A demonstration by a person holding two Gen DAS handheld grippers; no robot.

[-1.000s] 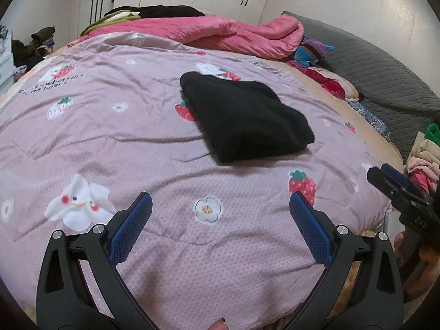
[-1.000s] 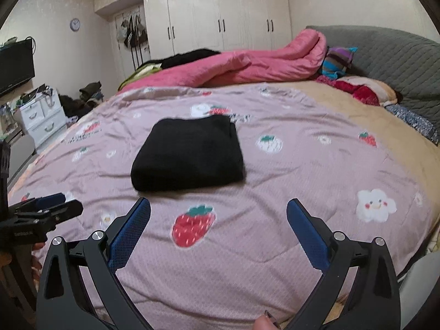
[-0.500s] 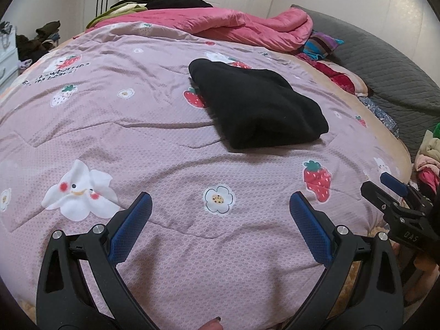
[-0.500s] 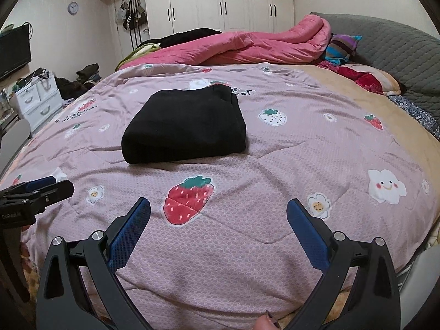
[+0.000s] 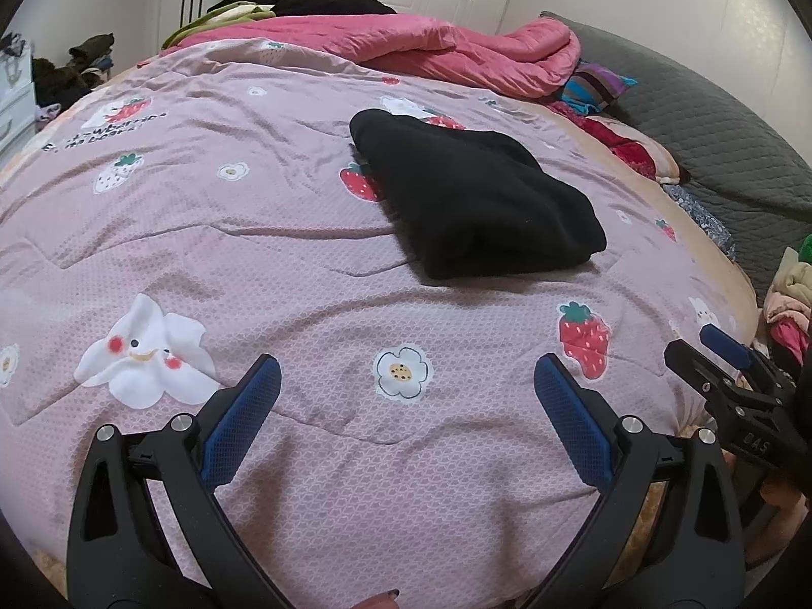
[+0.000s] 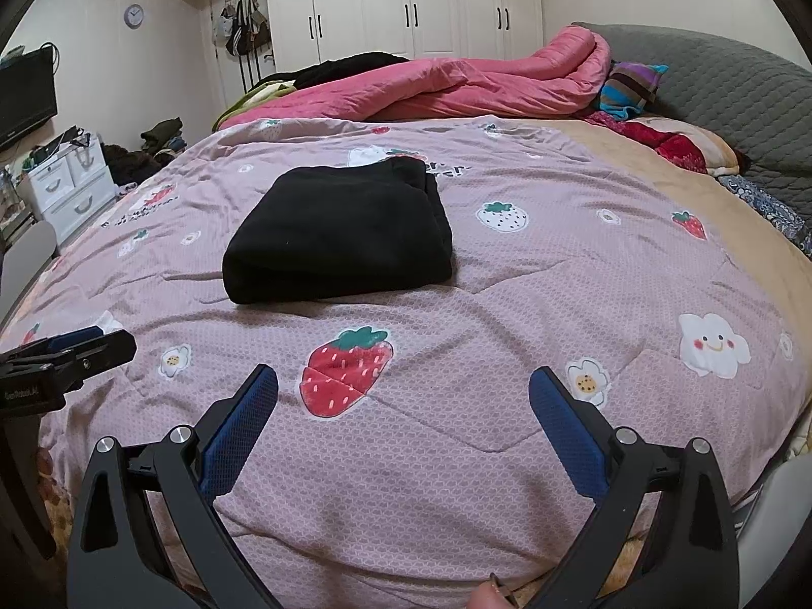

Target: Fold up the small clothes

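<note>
A black garment (image 5: 477,203) (image 6: 340,233) lies folded into a thick rectangle on the mauve strawberry-print quilt (image 5: 203,233) (image 6: 533,304), near the bed's middle. My left gripper (image 5: 406,385) hovers open over the quilt's near edge, well short of the garment, with nothing between its blue pads. My right gripper (image 6: 403,391) is open too, empty, and also short of the garment. Each gripper shows in the other's view: the right one (image 5: 720,355) at the right edge, the left one (image 6: 76,350) at the left edge.
A pink duvet (image 6: 457,86) is heaped at the far side, with striped and red pillows (image 6: 634,86) and a grey headboard (image 6: 736,76) to the right. A clothes pile (image 5: 791,294) sits off the bed's right. White drawers (image 6: 71,193) and wardrobes (image 6: 406,0) line the room.
Both grippers have come forward and lower over the quilt, so the black garment appears larger and nearer. Both stayed open and empty; the garment has not moved.
</note>
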